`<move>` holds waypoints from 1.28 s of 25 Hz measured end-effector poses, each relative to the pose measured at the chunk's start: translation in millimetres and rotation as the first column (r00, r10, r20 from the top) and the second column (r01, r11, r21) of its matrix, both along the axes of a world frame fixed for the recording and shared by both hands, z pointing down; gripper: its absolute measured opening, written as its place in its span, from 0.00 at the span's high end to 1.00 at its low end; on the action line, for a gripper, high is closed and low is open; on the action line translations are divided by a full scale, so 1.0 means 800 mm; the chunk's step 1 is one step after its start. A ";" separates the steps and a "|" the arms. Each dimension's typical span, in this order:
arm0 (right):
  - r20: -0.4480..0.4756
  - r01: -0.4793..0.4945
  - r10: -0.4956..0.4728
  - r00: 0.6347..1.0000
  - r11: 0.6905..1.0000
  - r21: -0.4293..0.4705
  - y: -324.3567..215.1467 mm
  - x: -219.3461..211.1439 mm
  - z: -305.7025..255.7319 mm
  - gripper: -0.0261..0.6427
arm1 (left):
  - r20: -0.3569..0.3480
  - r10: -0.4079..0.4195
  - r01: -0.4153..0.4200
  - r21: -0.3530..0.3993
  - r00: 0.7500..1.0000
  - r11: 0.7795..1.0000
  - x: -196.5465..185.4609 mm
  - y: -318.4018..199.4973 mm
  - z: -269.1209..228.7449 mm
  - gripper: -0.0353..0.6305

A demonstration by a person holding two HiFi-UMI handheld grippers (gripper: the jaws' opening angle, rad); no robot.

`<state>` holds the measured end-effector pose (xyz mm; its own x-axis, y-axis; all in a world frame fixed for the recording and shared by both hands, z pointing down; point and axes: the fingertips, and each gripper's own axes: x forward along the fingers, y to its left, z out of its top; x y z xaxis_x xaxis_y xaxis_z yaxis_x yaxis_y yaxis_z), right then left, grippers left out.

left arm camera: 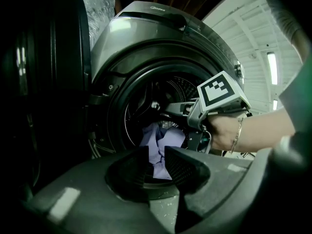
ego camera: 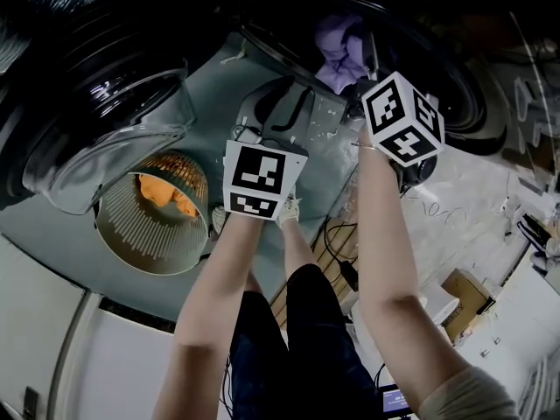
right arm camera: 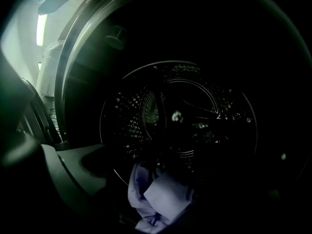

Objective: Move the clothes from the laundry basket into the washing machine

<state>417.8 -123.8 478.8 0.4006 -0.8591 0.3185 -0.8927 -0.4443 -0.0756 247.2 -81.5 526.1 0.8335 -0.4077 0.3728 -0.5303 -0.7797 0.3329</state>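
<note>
Now my left gripper [left arm camera: 157, 160], jaws apart and empty, sits nearer the orange garment [ego camera: 166, 195] in the laundry basket [ego camera: 131, 248] down-left, while beyond, my right gripper [ego camera: 366, 81], jaws wide, hovers over the lavender cloth [right arm camera: 163, 199] inside the washing machine [left arm camera: 161, 18].

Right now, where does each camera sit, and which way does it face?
Head view: on the head, facing down at laundry basket and washing machine; forearms, legs show.
Left gripper view: on left gripper, facing the door opening; own jaws, right gripper, hand show.
Right gripper view: on that gripper, in the opening, facing drum; one jaw shows.
Shared: purple garment, all views.
</note>
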 end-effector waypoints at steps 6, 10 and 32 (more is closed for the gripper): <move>0.061 0.109 -0.109 0.992 0.994 -0.002 0.013 -0.049 -0.001 0.33 | -0.005 -0.020 0.020 0.007 1.000 1.000 -0.013 0.000 -0.013 0.82; 0.093 0.174 -0.172 0.981 0.985 -0.010 0.033 -0.093 -0.015 0.39 | -0.007 -0.048 0.048 -0.005 0.999 0.999 -0.046 0.010 -0.027 0.82; 0.237 0.883 -0.856 0.460 0.468 -0.025 0.121 -0.561 -0.103 0.92 | 0.021 -0.546 0.546 -0.052 0.837 0.836 -0.473 0.101 -0.117 0.94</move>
